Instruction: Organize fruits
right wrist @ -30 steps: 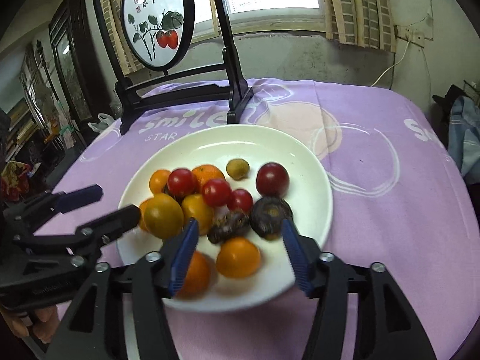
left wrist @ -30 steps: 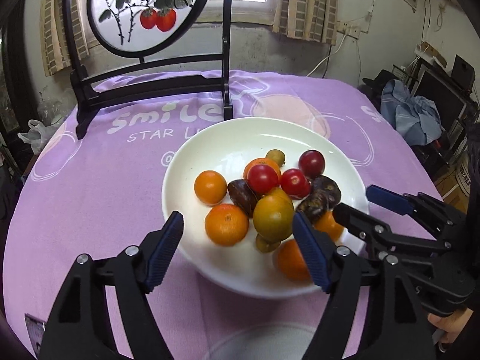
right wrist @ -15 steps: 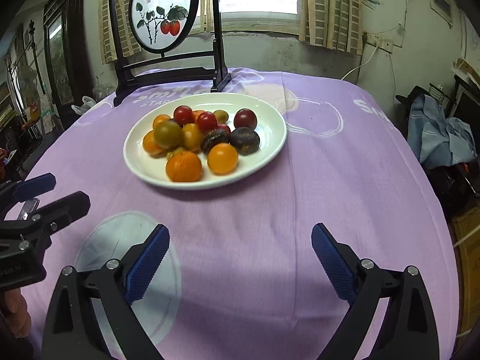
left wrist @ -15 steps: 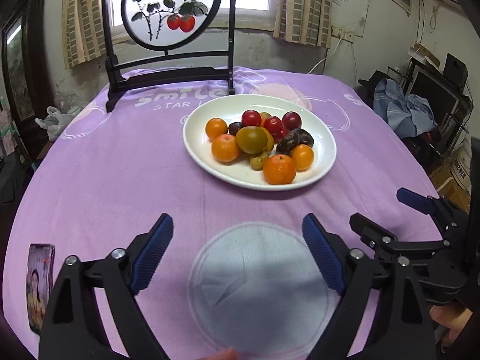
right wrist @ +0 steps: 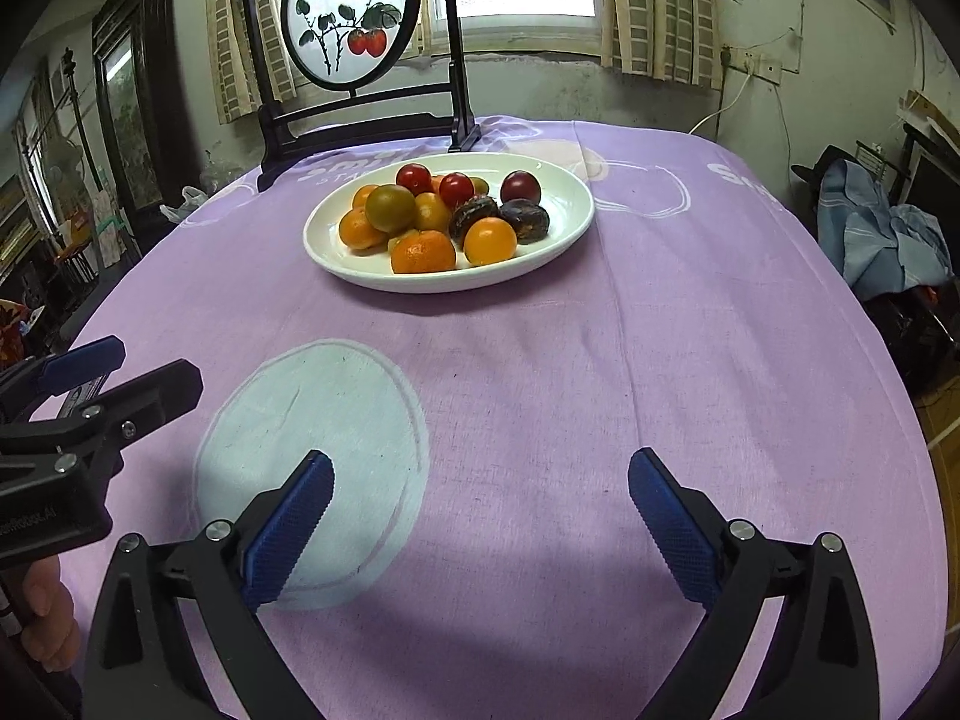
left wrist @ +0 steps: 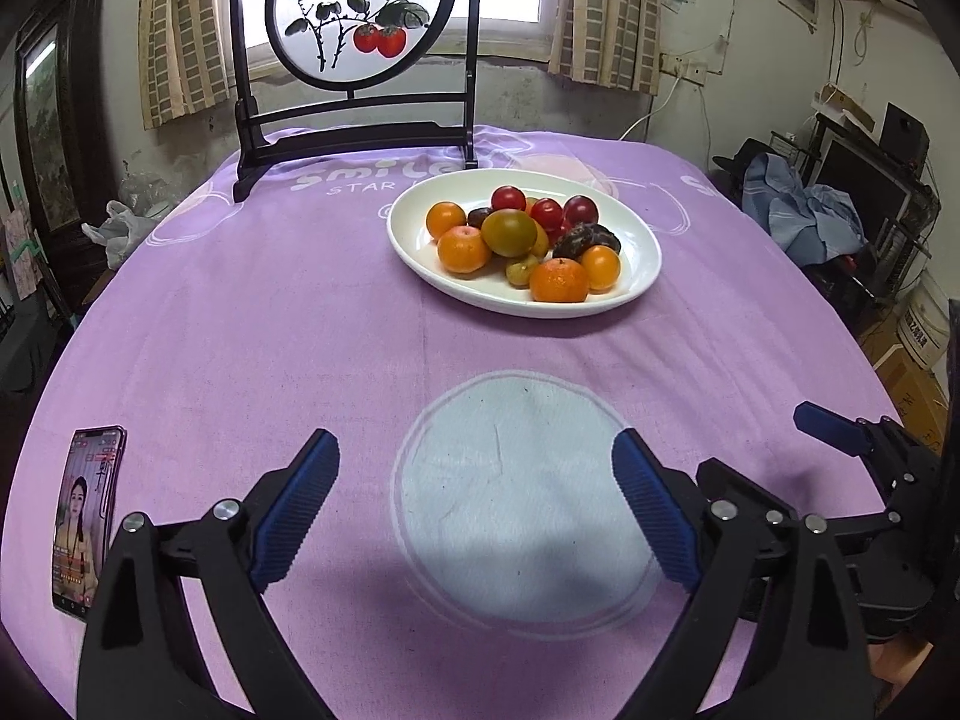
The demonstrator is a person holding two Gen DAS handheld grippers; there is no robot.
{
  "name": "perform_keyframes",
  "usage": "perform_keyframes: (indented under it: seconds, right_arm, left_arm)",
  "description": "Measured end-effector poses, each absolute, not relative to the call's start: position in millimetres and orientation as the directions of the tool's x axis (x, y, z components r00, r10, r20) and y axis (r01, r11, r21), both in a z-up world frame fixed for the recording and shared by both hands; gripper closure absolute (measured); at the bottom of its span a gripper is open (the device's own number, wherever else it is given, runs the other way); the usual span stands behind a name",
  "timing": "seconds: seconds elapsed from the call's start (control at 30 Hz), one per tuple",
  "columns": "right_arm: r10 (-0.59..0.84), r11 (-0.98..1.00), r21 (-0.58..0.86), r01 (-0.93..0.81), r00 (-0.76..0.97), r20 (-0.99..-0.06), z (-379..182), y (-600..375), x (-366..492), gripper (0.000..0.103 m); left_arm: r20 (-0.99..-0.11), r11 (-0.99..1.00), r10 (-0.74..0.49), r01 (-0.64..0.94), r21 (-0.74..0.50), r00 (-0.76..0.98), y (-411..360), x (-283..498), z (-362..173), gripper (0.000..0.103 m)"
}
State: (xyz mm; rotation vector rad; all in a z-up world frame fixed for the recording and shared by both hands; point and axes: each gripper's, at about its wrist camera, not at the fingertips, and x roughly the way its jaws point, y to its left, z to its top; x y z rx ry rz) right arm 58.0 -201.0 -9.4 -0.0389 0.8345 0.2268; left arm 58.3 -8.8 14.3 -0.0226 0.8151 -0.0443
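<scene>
A white plate [left wrist: 636, 282] stands on the purple tablecloth at the far middle and holds several fruits: oranges [left wrist: 558, 280], red tomatoes [left wrist: 509, 198], a green-brown fruit [left wrist: 509, 232] and dark plums [left wrist: 585, 238]. The plate also shows in the right wrist view [right wrist: 570, 222]. My left gripper [left wrist: 474, 510] is open and empty, low over a pale circle near the front edge. My right gripper [right wrist: 480, 516] is open and empty beside it. Both are well back from the plate.
A black stand with a round painted screen [left wrist: 360, 12] stands behind the plate. A phone [left wrist: 87, 516] lies at the table's front left. The pale printed circle [left wrist: 522, 498] is on the cloth. Clothes and clutter [left wrist: 804, 204] sit off the table at right.
Both grippers have pulled back from right over the plate to the table's near side. Both were open and empty throughout. The fruits have not moved.
</scene>
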Motion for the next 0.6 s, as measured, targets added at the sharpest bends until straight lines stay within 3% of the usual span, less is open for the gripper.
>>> perform_keyframes:
  seconds: [0.6]
  right_arm:
    - [0.172,0.978,0.056,-0.199,0.632,-0.755,-20,-206,60,0.004]
  left_arm:
    - [-0.757,0.999,-0.036,0.016,-0.033,0.652,-7,63,0,0.01]
